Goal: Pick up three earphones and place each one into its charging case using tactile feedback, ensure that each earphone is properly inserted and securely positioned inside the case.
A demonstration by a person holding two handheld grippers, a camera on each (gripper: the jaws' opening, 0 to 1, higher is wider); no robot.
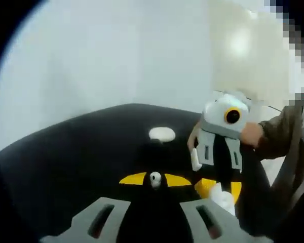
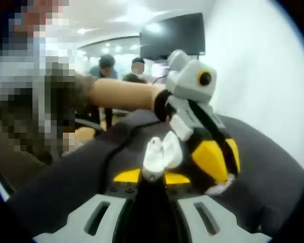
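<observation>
left gripper (image 1: pixel 155 180) pinching an earbud (image 1: pixel 155 178), right gripper (image 2: pixel 153 172) clamped on open case (image 2: pixel 162 151), over black table (image 1: pixel 66 157) mid-area.

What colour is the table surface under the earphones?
Black, the table shows best in the left gripper view, with a white earphone lying on it.

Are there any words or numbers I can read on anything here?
None. No readable words, numbers or signs show in either view.
The white charging case on the black table looks plain.
The earphone held in the right gripper shows no lettering.
The dark wall screen is blank.
</observation>
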